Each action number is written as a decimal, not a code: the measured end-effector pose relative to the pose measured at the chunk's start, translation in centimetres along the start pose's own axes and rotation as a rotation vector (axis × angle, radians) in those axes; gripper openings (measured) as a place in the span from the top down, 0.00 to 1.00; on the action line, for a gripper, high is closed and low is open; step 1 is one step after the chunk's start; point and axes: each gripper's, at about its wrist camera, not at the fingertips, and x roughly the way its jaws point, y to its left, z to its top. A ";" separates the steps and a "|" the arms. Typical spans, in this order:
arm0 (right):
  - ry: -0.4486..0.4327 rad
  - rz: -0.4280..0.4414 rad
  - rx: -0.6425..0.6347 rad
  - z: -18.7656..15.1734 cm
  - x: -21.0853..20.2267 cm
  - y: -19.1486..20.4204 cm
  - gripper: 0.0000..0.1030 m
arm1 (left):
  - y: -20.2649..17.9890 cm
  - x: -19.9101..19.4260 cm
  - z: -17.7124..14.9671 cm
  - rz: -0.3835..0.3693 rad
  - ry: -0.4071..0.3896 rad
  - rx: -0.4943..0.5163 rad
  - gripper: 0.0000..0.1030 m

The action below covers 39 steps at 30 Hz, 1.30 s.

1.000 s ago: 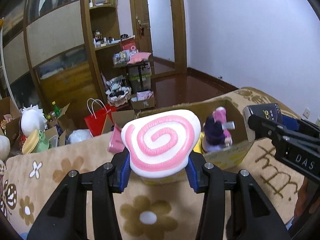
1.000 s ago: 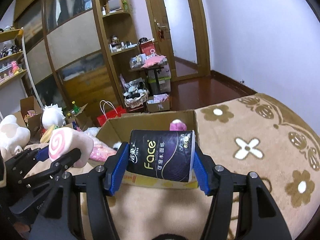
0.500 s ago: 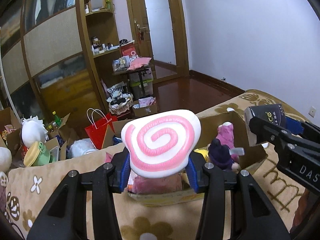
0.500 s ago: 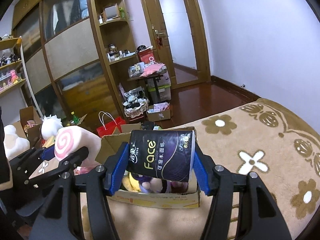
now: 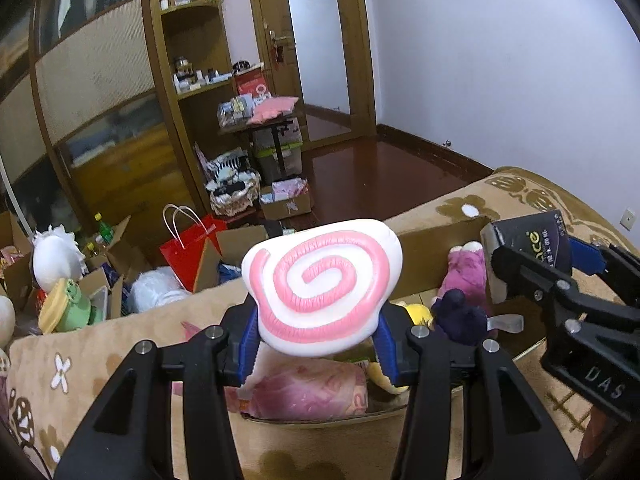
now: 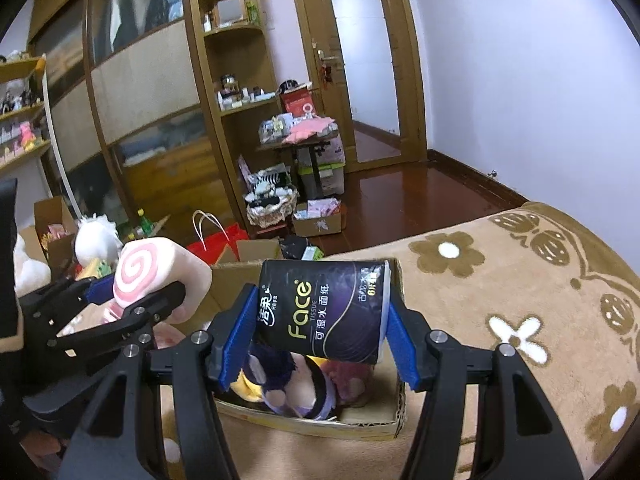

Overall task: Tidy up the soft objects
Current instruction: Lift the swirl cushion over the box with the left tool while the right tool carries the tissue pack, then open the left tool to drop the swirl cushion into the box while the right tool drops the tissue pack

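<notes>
Left hand-held gripper (image 5: 318, 350): clenched on the pink-and-white swirl plush (image 5: 322, 286), which sits high between the blue pads, above the near-left part of the box
Right hand-held gripper (image 6: 320, 340): clenched on the dark tissue pack (image 6: 324, 312), held on its side over the right half of the box
Cardboard box (image 6: 320, 426): open on the flower-patterned blanket (image 6: 500, 280), its far wall just behind both held items
Already in the box: a pink bundle (image 5: 316, 394) at the near left, a yellow plush (image 5: 416, 314) partly hidden, a purple plush (image 5: 460, 316), and a pink plush (image 5: 464, 272) toward the far right
Done so far: several soft things are packed, judging by how full the box looks
In hand now: two items carried at once and poised over the opening, neither touching the contents as far as can be seen
Left to do: lower both and release them; free space looks tight, so they would likely rest on top of the others
Elsewhere: a white plush (image 5: 54, 258) and other clutter lie on the floor far left; whether these belong to the job cannot be told
</notes>
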 end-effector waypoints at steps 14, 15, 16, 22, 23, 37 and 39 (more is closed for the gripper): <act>0.055 -0.008 0.005 -1.1 2.4 -0.8 0.37 | 0.1 2.2 -1.1 -0.018 0.051 -0.015 0.48; 0.056 -0.004 0.012 -1.1 2.4 -0.8 0.36 | 0.1 2.3 -1.2 -0.018 0.054 -0.017 0.47; 0.057 -0.002 0.017 -1.1 2.4 -0.9 0.36 | 0.1 2.4 -1.2 -0.021 0.056 -0.018 0.46; 0.057 -0.010 0.017 -1.2 2.4 -1.0 0.36 | 0.0 2.7 -1.3 -0.020 0.071 -0.014 0.43; 0.058 -0.011 0.015 -1.2 2.4 -0.9 0.35 | 0.0 2.8 -1.3 -0.020 0.073 -0.015 0.43; 0.071 -0.047 0.003 -1.3 2.4 -1.2 0.21 | 0.7 2.3 -1.0 -0.005 0.080 -0.047 0.34; 0.079 -0.049 -0.006 -1.3 2.6 -1.1 0.21 | 0.7 2.2 -1.1 0.014 0.077 -0.043 0.25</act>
